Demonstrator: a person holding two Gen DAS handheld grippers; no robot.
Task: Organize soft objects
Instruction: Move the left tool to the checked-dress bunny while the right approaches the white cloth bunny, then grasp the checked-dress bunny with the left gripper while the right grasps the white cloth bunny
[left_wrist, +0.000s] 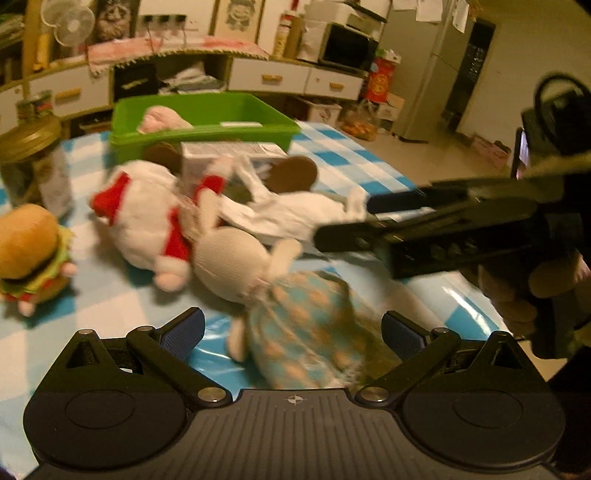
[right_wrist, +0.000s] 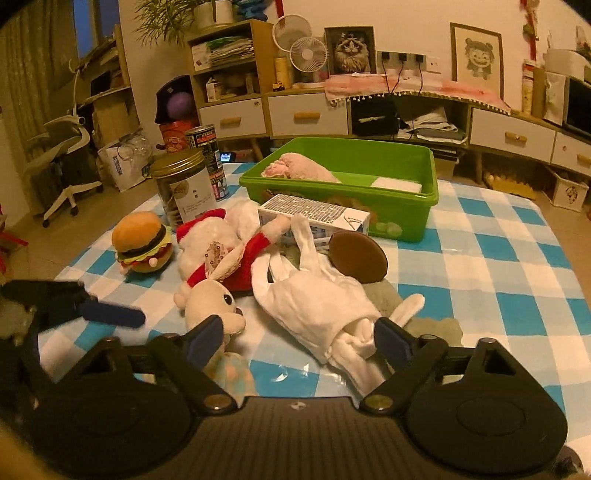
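- Table (right_wrist: 480, 258): blue-and-white checked cloth; soft toys heaped mid-surface.
- Green bin (right_wrist: 399, 206): toward far edge; pink plush (right_wrist: 306, 168) inside, at its left end.
- Box (right_wrist: 314, 214): just in front of bin, touching the toy heap.
- Santa plush (right_wrist: 207, 236): white with red trim, lying left of box.
- Rabbit doll (right_wrist: 212, 301): cream head, teal patterned dress, across the near middle; dress between left gripper's fingers in the left wrist view.
- White plush (right_wrist: 314, 299): long limbs, sprawled right of rabbit doll; lower end between right gripper's fingers.
- Brown disc (right_wrist: 358, 254): beside white plush, near box.
- Burger plush (right_wrist: 142, 242): toward left edge, apart from heap.
- Jar (right_wrist: 183, 184): gold lid, behind burger plush; can (right_wrist: 207, 155) just behind it.
- Left gripper (left_wrist: 291, 332): fingers wide, above doll's dress; contact not clear.
- Right gripper (right_wrist: 295, 339): fingers partly spread, white plush's end touching the right-hand finger; not clamped.
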